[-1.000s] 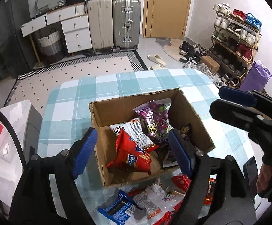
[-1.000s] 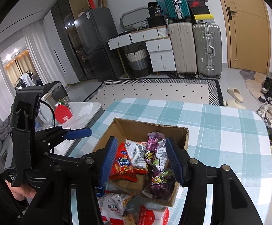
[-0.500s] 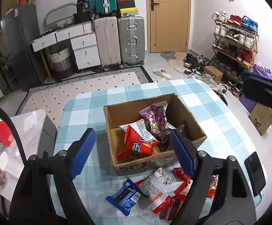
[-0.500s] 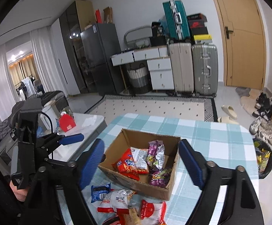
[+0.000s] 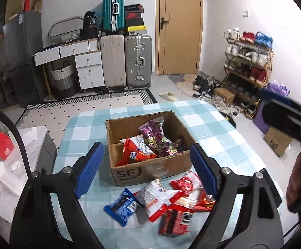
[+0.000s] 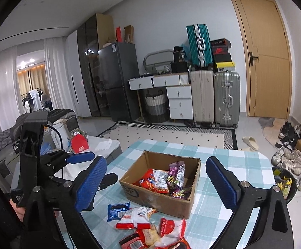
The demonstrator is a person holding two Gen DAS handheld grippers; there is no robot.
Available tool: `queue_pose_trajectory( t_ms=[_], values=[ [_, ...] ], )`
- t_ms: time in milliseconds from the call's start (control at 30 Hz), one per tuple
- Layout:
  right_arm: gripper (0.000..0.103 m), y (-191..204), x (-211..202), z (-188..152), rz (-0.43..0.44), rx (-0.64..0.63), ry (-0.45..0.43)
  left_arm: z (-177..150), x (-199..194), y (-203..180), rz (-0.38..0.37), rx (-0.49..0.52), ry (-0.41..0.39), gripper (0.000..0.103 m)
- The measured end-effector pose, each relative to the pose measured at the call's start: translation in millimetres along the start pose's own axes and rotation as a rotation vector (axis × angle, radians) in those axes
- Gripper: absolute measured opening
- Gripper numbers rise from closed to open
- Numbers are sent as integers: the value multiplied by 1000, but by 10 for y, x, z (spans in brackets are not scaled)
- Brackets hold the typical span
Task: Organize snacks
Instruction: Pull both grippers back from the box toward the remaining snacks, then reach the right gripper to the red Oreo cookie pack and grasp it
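Both grippers empty. Left gripper (image 5: 146, 170) fingers spread, nothing between them; right gripper (image 6: 156, 182) fingers spread wider, also nothing held. Both sets of jaws have just been opening.

Loose snack packets (image 5: 171, 203) sit in a heap on the checked surface (image 5: 88, 128), near side, just in front of the cardboard box (image 5: 150, 172). Blue packet (image 5: 121, 205) lies at the left of the heap, slightly apart; white-and-red packet (image 5: 160, 195) in the middle; red packets (image 5: 175, 220) nearest and to the right, overlapping.

Handling, my read: light foil or plastic bags, soft, crinkly, slick. They'll slide under a push and squash if clamped hard; contents probably brittle. Best hold is a sealed end or a raised edge, pinched lightly. Blue one is the easiest pick since it's clear of the pile. Overlapped red ones may drag neighbours.

Box: open top, flaps out of the way, on the surface beyond the heap. Inside: a red chip bag (image 5: 133, 153) at the near left, a purple packet (image 5: 152, 128) propped up in the middle, more dark purple packets (image 5: 171, 147) to the right. Far part of the box looks free.
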State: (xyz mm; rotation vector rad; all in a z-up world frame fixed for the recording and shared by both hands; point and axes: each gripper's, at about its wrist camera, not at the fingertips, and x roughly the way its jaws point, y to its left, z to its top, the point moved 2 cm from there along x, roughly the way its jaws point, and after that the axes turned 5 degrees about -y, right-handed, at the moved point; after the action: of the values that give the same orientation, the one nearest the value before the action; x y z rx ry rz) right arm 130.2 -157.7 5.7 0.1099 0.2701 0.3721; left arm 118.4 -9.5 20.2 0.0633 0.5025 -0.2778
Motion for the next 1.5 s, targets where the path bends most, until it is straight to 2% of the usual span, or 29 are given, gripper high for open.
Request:
queue_pose_trajectory(
  t_ms=[167,300,533,600,733,1000,1300,1500],
  values=[
    [99,67,-225,-173,13,-5,-31,-264,-170,-151,28,20,-34,85],
    [101,110,-353,-301,-11,-49,-57,-555,-234,-212,33,17,-35,90],
    [102,-15,-500,-600,-46,13,-72,-1053,-80,-98,1,-115,23,93],
    [102,-51,-539,-670,-81,7,-79,-1196,-8,-92,0,-122,46,101],
    [102,-112,-568,-825,-97,27,-72,-1376,118,-89,4,-119,53,102],
    [102,-302,-438,-1268,-107,100,9,-1600,403,-207,-18,-92,75,102],
    [102,-586,-85,-1799,-101,236,156,-1756,730,-218,-4,-88,115,102],
    [102,-709,210,-2083,-65,341,269,-1837,953,-155,5,-104,142,102]
  ],
)
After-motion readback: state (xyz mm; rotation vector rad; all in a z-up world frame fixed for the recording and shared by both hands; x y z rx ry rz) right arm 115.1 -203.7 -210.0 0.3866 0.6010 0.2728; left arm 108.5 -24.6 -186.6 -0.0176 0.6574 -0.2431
